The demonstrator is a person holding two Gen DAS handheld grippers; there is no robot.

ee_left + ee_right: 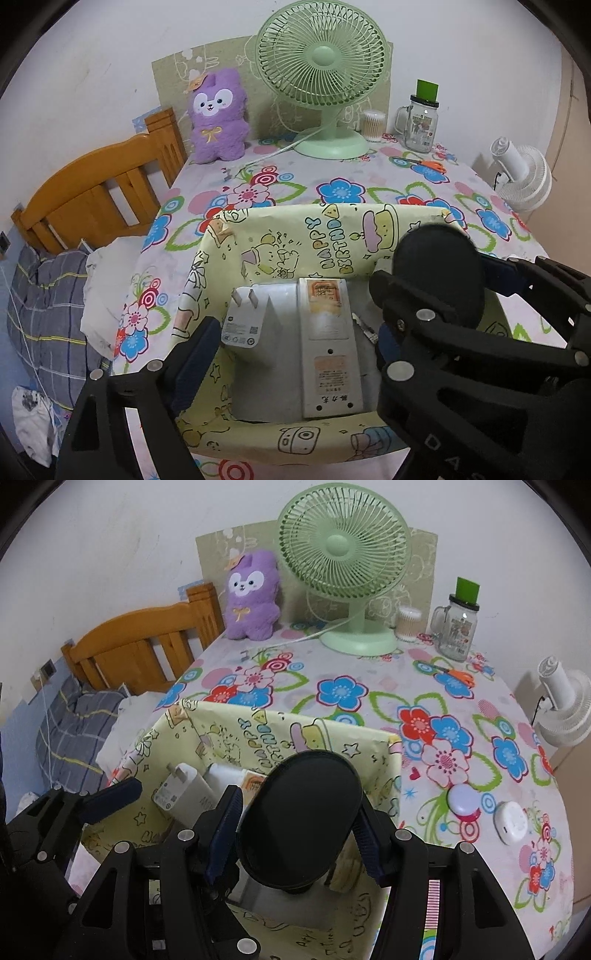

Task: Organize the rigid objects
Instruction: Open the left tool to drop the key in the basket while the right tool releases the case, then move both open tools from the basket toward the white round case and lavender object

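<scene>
One table under a flowered cloth carries everything. On it stand two fans: a green desk fan at the back and a white fan just off the right edge. One purple plush rabbit leans at the wall, and one glass mug jar stands beside one tub of cotton swabs.

Near the front sits one open box wrapped in yellow birthday paper. Inside it lie two white things side by side: a remote control, face down, and a plug charger.

One black oval case hangs over the box's right part, between the blue pads of the right gripper; the pads seem to touch its sides, though the case hides the contact.

The left gripper hovers over the box with its fingers spread wide, gripping nothing.

Two small round white devices lie on the cloth right of the box, and one pair of orange-handled scissors.
</scene>
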